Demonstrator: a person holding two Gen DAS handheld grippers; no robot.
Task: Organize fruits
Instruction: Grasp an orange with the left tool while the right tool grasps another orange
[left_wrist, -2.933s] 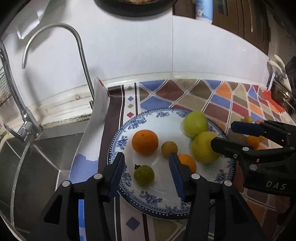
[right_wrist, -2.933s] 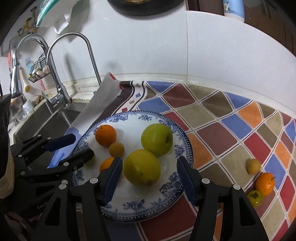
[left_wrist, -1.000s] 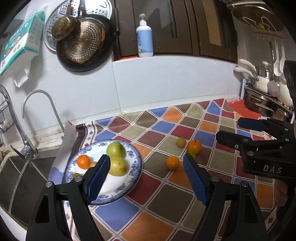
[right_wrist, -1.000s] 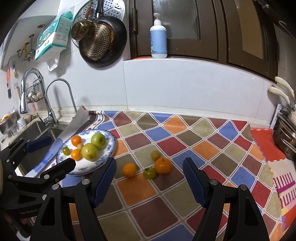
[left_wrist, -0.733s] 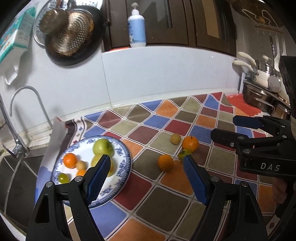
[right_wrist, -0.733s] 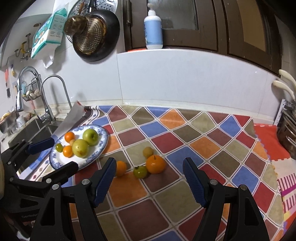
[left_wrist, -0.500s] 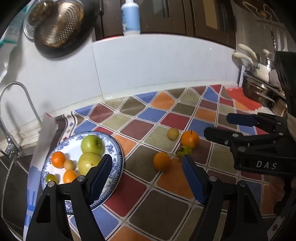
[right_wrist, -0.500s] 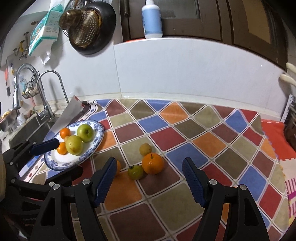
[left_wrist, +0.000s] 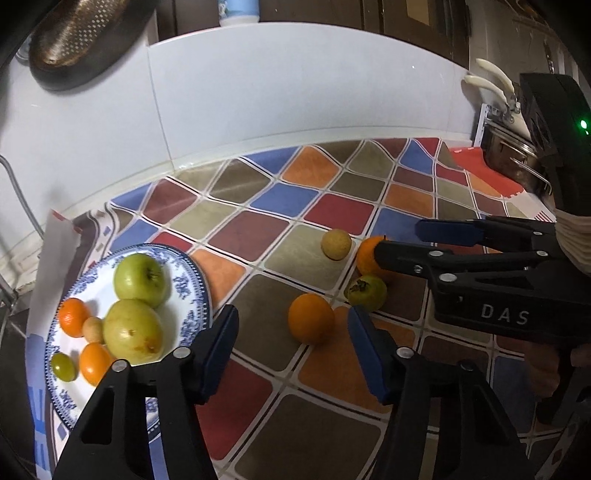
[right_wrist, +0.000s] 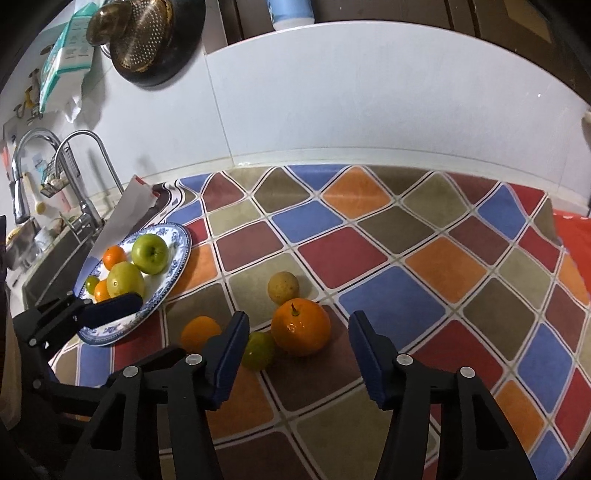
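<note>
Several loose fruits lie on the chequered mat. A small orange (left_wrist: 311, 318) (right_wrist: 200, 332) sits between the fingers of my left gripper (left_wrist: 290, 321), whose jaws are closing without touching it. A bigger stemmed orange (right_wrist: 300, 326) (left_wrist: 370, 254) lies between the fingers of my right gripper (right_wrist: 295, 332), also closing and clear of it. A green fruit (left_wrist: 366, 292) (right_wrist: 258, 349) and a small yellow fruit (left_wrist: 335, 243) (right_wrist: 283, 287) rest beside them. The blue-and-white plate (left_wrist: 197, 286) (right_wrist: 180, 251) at left holds two green apples and several small fruits.
A sink with taps (right_wrist: 75, 177) lies left of the plate, with a white paper sheet (right_wrist: 129, 210) at its edge. A white tiled wall backs the counter. Pots and utensils (left_wrist: 506, 147) stand at far right. A pan and strainer (right_wrist: 147, 33) hang above.
Both grippers left the plate, swung right and came down over the loose fruits on the mat. Their jaws have narrowed, and the fruits now look larger and closer.
</note>
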